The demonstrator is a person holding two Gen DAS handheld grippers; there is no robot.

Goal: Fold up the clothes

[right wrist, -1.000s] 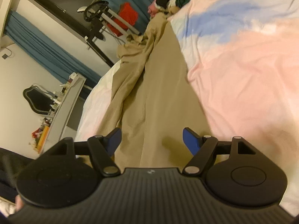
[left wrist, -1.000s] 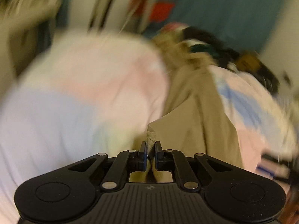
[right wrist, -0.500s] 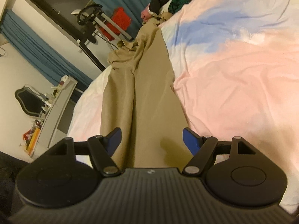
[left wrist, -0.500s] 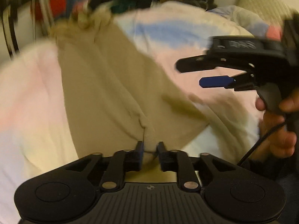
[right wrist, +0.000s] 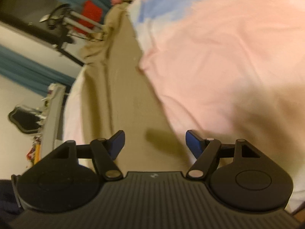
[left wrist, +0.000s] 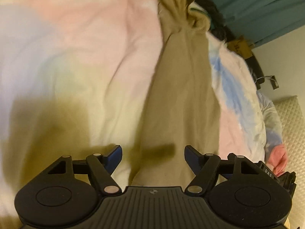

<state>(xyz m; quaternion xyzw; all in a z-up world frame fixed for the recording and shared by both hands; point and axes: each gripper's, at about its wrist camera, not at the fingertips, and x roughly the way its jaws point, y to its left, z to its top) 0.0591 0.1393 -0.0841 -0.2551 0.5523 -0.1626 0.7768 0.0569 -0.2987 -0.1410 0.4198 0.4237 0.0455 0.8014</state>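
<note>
Right now both tongs stand wide open and hold nothing. The left tongs hover low over the near end of the tan trousers, whose cloth lies directly under the gap between the blue pads. From there the trousers run straight away, long axis pointing from the tongs toward the far edge of the bed, ending in a bunched heap by the dark clothes pile. The right tongs hang over that same near end, trousers stretching ahead and slightly left, pink bedding to the right. Judging by this, both are about equally near; either only needs to drop and close on the near end.
</note>
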